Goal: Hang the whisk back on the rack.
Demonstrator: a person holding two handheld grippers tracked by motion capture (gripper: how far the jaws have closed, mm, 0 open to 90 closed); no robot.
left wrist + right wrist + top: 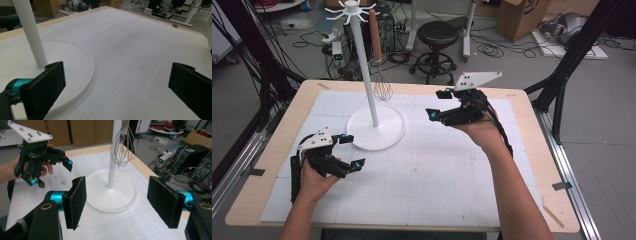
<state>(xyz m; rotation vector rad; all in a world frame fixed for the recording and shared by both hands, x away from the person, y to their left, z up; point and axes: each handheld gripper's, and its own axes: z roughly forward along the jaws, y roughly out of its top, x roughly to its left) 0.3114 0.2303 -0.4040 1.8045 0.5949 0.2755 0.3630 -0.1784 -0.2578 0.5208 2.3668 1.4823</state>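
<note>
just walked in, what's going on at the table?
A person holds a gripper in each hand over the gridded mat. Both are open and empty. The left gripper sits low beside the round base of the white hook stand. The right gripper is raised on the stand's other side, pointed toward it. A whisk with a wooden handle hangs from one of the stand's top hooks, touched by neither gripper.

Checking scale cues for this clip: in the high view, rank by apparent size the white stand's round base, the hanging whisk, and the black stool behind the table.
1. Round base of the white stand
2. Black stool, though farther away, so unsure
3. Whisk, long but thin
</note>
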